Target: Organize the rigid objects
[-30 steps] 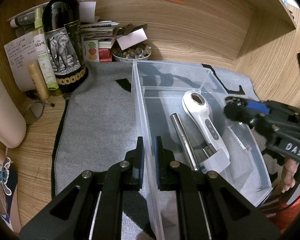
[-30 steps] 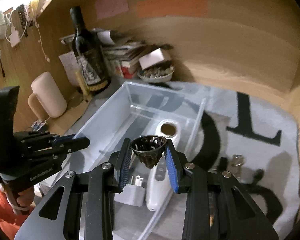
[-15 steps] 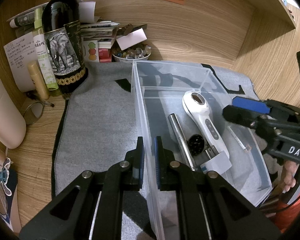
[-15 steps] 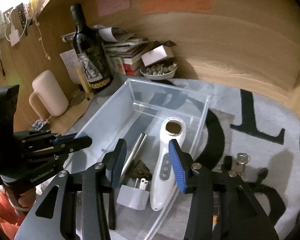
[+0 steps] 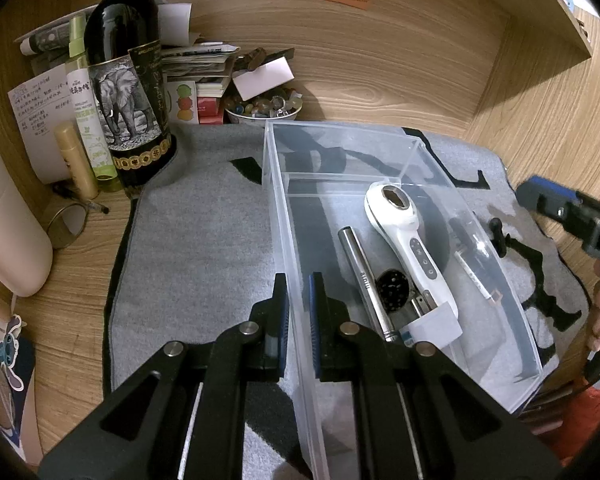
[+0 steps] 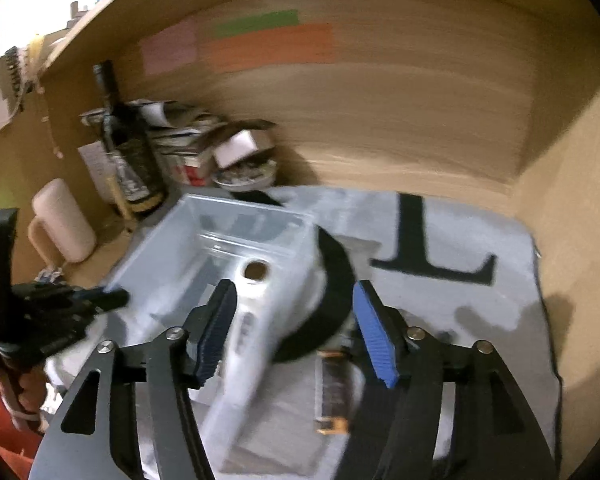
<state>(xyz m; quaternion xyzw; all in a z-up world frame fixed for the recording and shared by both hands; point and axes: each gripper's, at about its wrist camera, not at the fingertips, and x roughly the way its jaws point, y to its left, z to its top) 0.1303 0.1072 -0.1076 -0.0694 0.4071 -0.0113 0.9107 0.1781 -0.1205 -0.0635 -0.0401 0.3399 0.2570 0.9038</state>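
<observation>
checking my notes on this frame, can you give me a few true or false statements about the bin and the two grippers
1. The left gripper is clamped on the clear bin wall. True.
2. The right gripper holds a small dark object. False: its fingers are apart and nothing is between them.
3. The white handheld device lies inside the bin. True.
4. The metal tube lies on the grey mat outside the bin. False: it is in the bin beside the white device.
</observation>
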